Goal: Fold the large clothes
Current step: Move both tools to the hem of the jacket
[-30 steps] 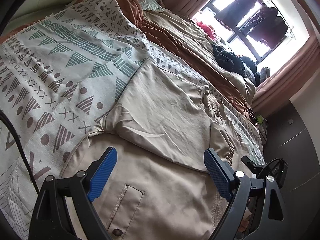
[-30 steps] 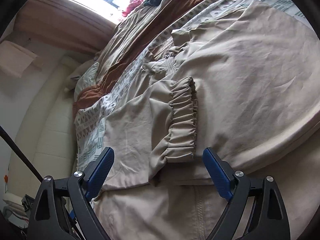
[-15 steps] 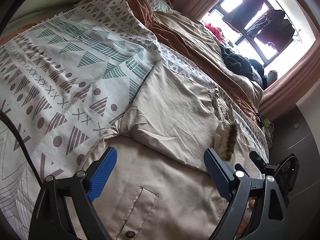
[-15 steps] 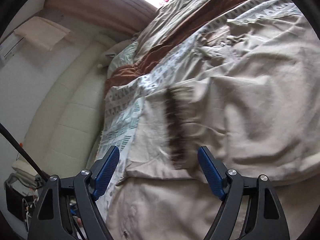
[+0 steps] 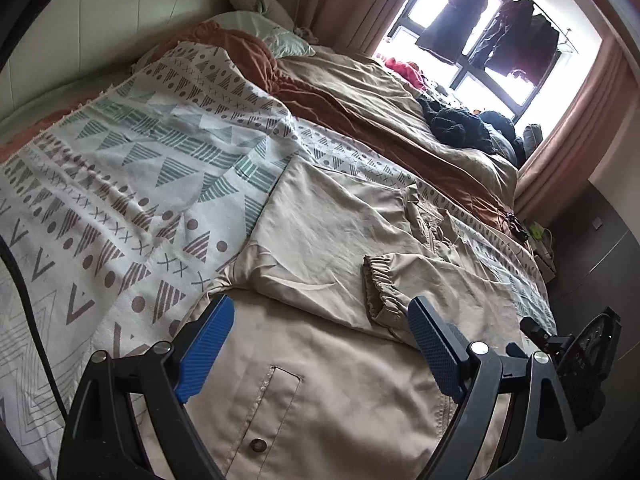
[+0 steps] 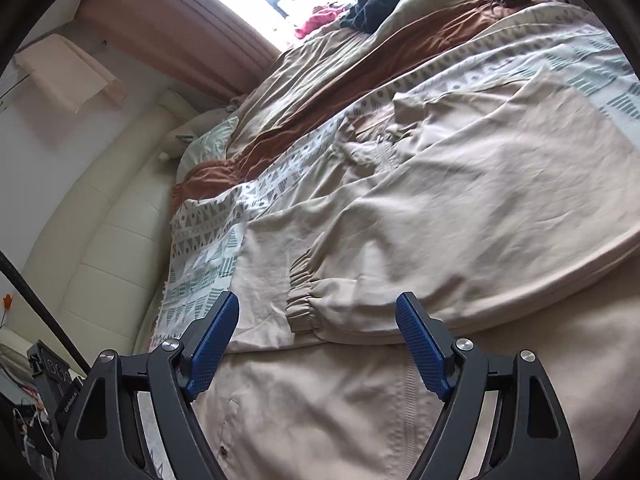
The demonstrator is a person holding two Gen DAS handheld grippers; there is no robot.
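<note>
Left gripper over beige jacket on patterned bedspread by window

jacket on blanket, cuff atop jacket

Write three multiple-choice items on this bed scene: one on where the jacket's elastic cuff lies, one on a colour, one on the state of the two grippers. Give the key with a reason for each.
1. Where does the elastic cuff lie?
A. folded in across the beige jacket
B. hanging off the bed's edge
C. on the pillow

2. What colour are the gripper finger pads?
A. red
B. blue
C. yellow

3. How do the left gripper and right gripper stand?
A. both shut on cloth
B. one open, one shut
C. both open, holding nothing

Key:
1 A: the gathered cuff rests on the jacket's body, with the sleeve laid across it.
2 B: the ribbed pads show blue in both wrist views.
3 C: each pair of fingers is spread wide, with no fabric between them.
</note>
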